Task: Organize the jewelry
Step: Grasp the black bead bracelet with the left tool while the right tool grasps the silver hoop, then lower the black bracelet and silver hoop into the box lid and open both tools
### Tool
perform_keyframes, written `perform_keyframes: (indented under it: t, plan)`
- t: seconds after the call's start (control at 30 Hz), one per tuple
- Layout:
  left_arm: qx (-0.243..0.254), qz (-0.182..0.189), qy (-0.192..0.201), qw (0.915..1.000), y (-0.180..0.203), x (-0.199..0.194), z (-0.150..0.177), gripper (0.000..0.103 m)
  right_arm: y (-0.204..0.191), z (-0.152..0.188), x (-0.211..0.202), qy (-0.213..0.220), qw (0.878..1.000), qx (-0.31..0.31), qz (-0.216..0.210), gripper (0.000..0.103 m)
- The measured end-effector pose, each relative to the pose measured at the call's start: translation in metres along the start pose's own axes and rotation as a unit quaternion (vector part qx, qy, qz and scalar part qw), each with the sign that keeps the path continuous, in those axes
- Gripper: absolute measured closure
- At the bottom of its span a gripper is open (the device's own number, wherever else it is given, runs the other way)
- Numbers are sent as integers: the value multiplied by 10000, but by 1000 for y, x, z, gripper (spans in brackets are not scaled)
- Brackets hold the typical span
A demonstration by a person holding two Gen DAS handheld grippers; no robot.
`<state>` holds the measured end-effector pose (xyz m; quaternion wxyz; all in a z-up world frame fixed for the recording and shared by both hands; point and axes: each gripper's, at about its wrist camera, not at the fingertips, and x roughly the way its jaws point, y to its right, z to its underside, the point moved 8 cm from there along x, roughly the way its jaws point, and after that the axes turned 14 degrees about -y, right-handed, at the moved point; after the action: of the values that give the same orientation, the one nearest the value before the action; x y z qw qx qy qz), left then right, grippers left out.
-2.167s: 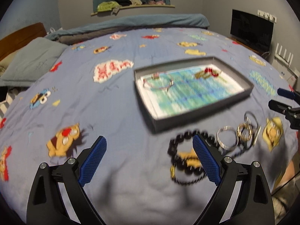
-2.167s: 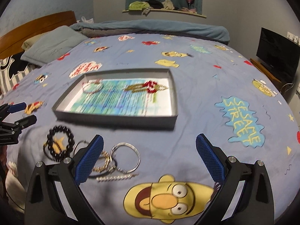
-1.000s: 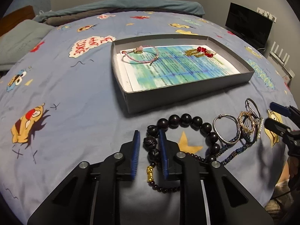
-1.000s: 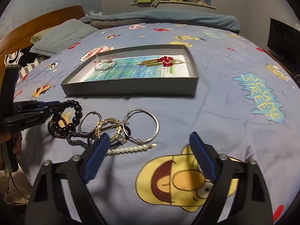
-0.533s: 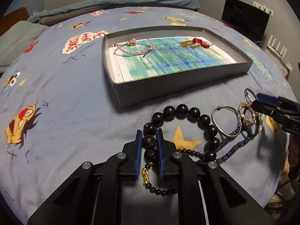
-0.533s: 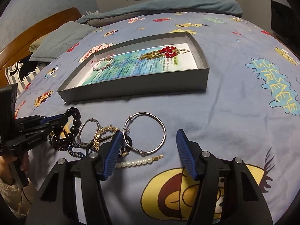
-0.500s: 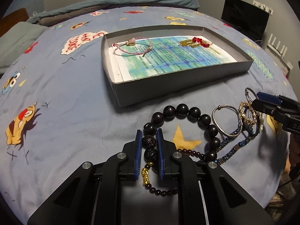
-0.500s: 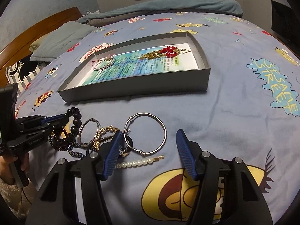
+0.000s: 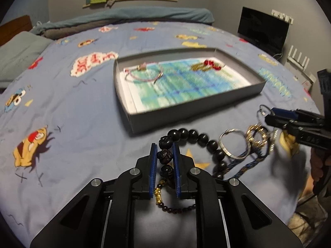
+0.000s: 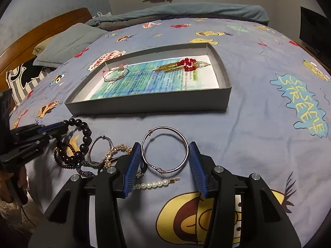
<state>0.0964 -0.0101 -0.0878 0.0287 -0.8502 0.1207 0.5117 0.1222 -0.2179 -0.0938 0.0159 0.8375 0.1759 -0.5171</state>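
A bed (image 10: 258, 124) with a blue cartoon-print cover holds a grey tray (image 10: 157, 103) and a heap of jewelry near its front edge. The left gripper (image 9: 165, 166) has its jaws pinching the dark bead bracelet (image 9: 194, 136) at the left of the heap. The right gripper (image 10: 164, 169) has its jaws, which have just been closing, on either side of a thin silver bangle (image 10: 165, 149) lying flat; whether they press on it I cannot tell. A pearl hair clip (image 10: 156, 184) lies just in front of the bangle. In the tray rest a pink bracelet (image 10: 115, 75) and red-beaded gold earrings (image 10: 184, 66).
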Motion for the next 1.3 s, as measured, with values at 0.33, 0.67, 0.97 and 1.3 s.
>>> perform_keyframes:
  t: [0.33,0.67,0.97,1.3]
  plan:
    - [221,208,539,9981,15,-52,-21,88,-4,-8,-27,388,9988,-229,192,55]
    - [398,223,946,9945,21,-96,-41,88,-3,-25,-50,650,9974,-265,146,55]
    - [518,96,1272,9905,17,-124,-83,88,4,-62,-67,997,9935,-373,408,55]
    - [466,315,1138,9919,18,-87,-133,88,16,-101,-43,890,9934,-335,645,55]
